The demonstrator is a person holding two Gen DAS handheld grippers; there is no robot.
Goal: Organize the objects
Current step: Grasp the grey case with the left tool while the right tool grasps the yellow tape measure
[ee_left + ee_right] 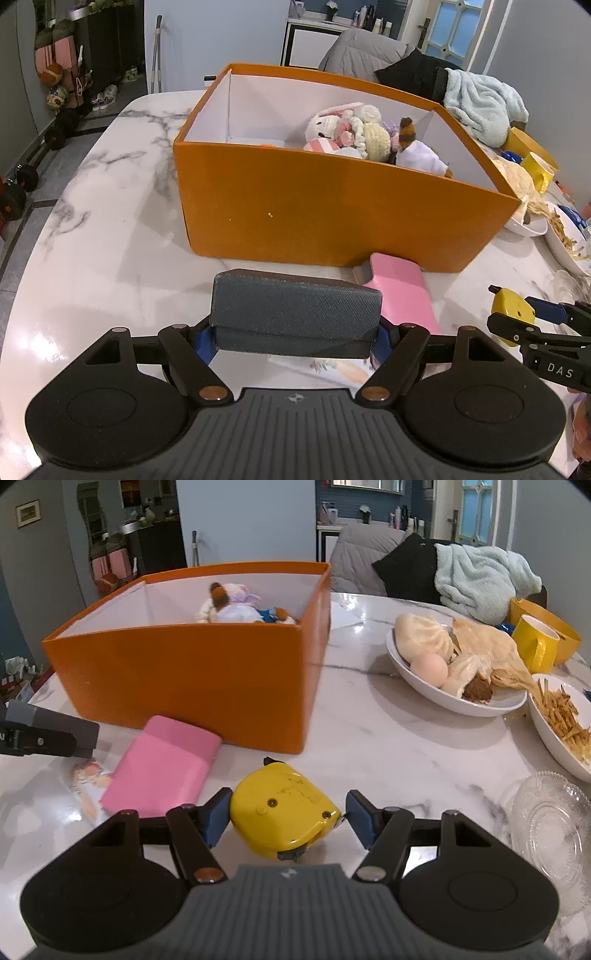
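My left gripper is shut on a dark grey textured case, its blue pads pressing both ends, held just above the marble table. My right gripper is shut on a yellow tape measure; the tape measure also shows at the right edge of the left wrist view. An open orange box stands ahead with plush toys inside. A pink case lies against the box's near wall. The grey case appears at the left edge of the right wrist view.
A printed card lies beside the pink case. To the right stand a white bowl of buns and an egg, a bowl of fries, a glass dish and a yellow mug. A chair with a blue blanket stands behind.
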